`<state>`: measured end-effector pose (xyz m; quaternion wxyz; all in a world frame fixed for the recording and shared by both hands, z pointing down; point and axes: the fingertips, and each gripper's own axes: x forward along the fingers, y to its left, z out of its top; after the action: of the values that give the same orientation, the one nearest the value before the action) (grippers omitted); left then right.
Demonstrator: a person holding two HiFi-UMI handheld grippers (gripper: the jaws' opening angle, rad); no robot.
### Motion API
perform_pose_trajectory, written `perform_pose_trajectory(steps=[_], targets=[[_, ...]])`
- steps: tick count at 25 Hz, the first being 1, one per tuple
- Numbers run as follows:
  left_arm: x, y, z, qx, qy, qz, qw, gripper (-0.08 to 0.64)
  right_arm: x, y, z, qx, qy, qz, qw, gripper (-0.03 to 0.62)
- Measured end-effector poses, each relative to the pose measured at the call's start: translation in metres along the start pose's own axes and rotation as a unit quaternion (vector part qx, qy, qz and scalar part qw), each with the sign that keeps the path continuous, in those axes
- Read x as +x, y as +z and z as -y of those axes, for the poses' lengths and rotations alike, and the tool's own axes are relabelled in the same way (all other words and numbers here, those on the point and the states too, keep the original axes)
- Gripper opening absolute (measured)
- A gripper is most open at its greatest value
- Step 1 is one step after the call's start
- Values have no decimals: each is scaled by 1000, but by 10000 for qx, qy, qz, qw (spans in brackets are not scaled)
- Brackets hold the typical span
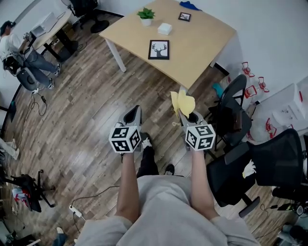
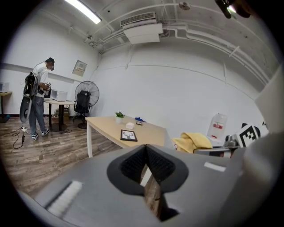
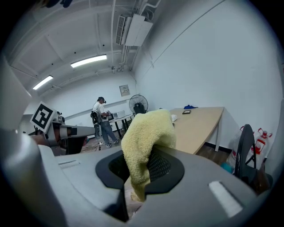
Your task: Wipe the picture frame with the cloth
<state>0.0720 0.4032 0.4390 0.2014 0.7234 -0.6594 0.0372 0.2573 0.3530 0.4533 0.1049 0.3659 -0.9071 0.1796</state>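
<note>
A black picture frame with a white deer print lies flat on the light wooden table, also seen as the picture frame in the left gripper view. My right gripper is shut on a yellow cloth, which sticks up from its jaws; the yellow cloth fills the right gripper view. My left gripper is shut with nothing in it. Both grippers hang over the wooden floor, well short of the table.
On the table stand a small potted plant, a white box, a second small frame and a blue object. Black office chairs crowd the right side. A person stands at a far desk.
</note>
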Motion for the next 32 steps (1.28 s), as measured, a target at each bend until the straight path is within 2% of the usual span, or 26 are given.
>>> perform_pose_trajectory(steps=[5, 15, 20, 23, 32], targets=[[63, 36, -27, -4, -204, 17, 9998, 52, 54, 28, 23, -49, -221, -89, 9997, 51], [159, 91, -101, 318, -604, -183, 9975, 52, 159, 78, 55, 29, -760, -54, 9971, 51], [183, 106, -143, 349, -771, -286, 9960, 52, 198, 94, 58, 93, -1029, 10, 9947, 51], [188, 110, -167, 241, -811, -312, 9959, 52, 209, 97, 58, 90, -1199, 9, 9927, 51], [211, 115, -191, 128, -1014, -369, 9941, 52, 228, 107, 80, 103, -1557, -35, 9877, 51]])
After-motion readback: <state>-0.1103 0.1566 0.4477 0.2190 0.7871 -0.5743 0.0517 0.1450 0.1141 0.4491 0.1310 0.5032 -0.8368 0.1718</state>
